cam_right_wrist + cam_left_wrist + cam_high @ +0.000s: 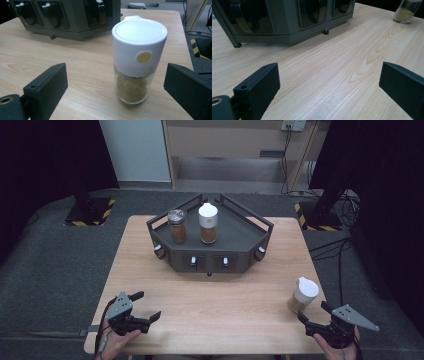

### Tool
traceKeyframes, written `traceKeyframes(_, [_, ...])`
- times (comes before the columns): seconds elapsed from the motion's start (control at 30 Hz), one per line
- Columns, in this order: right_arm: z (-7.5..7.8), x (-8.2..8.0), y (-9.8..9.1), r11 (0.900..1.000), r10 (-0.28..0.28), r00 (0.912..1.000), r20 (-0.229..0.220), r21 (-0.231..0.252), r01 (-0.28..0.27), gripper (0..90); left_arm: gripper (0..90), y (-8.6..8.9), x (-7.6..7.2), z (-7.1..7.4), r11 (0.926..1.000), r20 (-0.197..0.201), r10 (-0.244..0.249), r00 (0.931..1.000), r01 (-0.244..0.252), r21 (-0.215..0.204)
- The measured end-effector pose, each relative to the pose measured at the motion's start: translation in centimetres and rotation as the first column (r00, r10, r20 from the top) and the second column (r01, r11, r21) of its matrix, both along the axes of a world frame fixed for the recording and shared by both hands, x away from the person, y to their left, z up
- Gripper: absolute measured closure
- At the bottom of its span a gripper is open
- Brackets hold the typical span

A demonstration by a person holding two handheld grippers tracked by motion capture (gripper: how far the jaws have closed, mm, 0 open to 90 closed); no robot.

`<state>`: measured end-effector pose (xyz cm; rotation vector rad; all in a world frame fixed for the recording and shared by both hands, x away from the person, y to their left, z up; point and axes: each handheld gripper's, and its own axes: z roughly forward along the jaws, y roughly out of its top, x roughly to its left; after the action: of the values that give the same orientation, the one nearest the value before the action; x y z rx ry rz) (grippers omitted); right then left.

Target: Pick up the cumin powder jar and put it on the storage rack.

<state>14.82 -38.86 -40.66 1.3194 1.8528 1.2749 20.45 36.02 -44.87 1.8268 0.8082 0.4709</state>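
A dark grey angular rack stands at the back middle of the wooden table. On it are a brown spice jar with a metal lid and a white-capped jar. Another white-capped jar of tan powder stands on the table at the right. My right gripper is open just in front of that jar, its jaws wide on either side and not touching it. At the front left my left gripper is open over bare wood, with nothing between its jaws.
The rack's front face carries small white knobs and dark compartments. Past the table's right edge lie cables and a stand base with yellow and black stripes; a matching base sits at the back left. Grey carpet surrounds the table.
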Motion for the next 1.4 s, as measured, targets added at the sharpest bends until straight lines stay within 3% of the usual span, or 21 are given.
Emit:
traceKeyframes(0.5, [1.1,0.5,-0.2,1.0000,-0.001,0.9999,0.012,-0.009,0.001,4.9,2.3,-0.1,0.0,0.0,1.0000,-0.001,-0.002,1.0000,0.002,0.007])
traceKeyframes(0.97, [1.5,3.3,-0.7,0.9995,0.016,0.9998,-0.014,-0.026,-0.016,5.2,2.2,-0.1,0.1,0.1,1.0000,-0.005,0.000,1.0000,0.000,0.009])
traceKeyframes(1.17, [1.5,4.5,-0.6,0.9982,0.017,0.9996,-0.025,-0.057,-0.018,5.9,2.2,-0.2,0.1,0.1,0.9999,-0.006,0.001,1.0000,0.000,0.011])
traceKeyframes(1.4, [0.8,5.8,-0.9,0.9990,0.014,0.9992,-0.038,-0.042,-0.016,8.8,2.3,-0.2,0.1,0.1,0.9999,-0.009,0.000,1.0000,0.000,0.015])
